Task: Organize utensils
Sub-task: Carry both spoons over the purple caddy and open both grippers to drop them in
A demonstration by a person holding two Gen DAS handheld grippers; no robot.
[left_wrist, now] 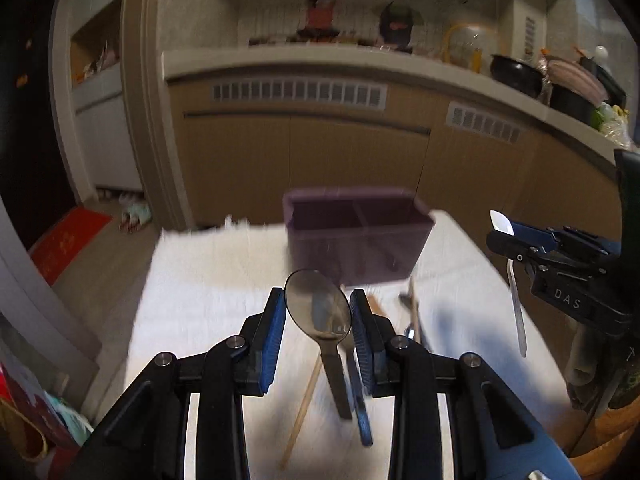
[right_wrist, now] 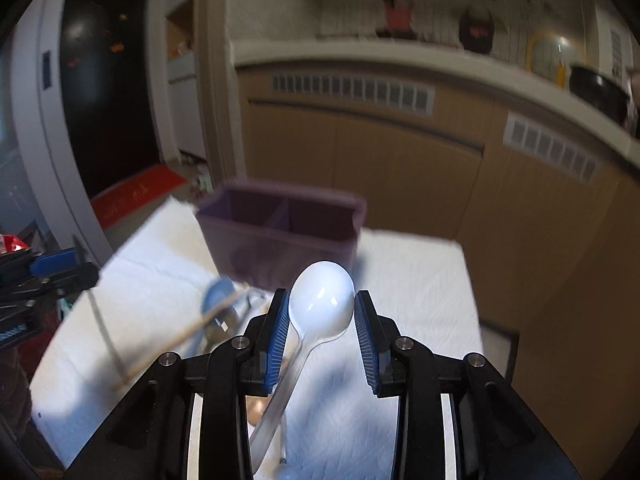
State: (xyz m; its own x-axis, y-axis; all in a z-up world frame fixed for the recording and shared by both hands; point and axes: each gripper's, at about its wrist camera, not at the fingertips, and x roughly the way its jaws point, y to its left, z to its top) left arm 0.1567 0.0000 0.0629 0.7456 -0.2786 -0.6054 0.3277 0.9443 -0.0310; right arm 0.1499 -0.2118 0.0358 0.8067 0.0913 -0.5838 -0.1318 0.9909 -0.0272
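Note:
My left gripper (left_wrist: 318, 294) is shut on the bowl of a metal spoon (left_wrist: 316, 312), whose dark handle hangs down over the white cloth. My right gripper (right_wrist: 321, 295) is shut on a white plastic spoon (right_wrist: 320, 304), its clear handle slanting down to the left. Both are lifted above the table. The purple two-compartment box (left_wrist: 356, 236) (right_wrist: 280, 232) stands just beyond them. In the left wrist view the right gripper (left_wrist: 500, 236) shows at the right edge with the white spoon (left_wrist: 502, 222). The left gripper (right_wrist: 86, 268) shows at the left edge of the right wrist view.
Loose utensils lie on the white cloth (left_wrist: 208, 280): a wooden chopstick (left_wrist: 304, 404) (right_wrist: 188, 332), a blue-handled utensil (left_wrist: 360, 408), a blue spoon (right_wrist: 218, 296) and other cutlery (left_wrist: 412, 312). Brown cabinets (left_wrist: 320, 152) stand beyond the table; pots (left_wrist: 516, 72) sit on the counter.

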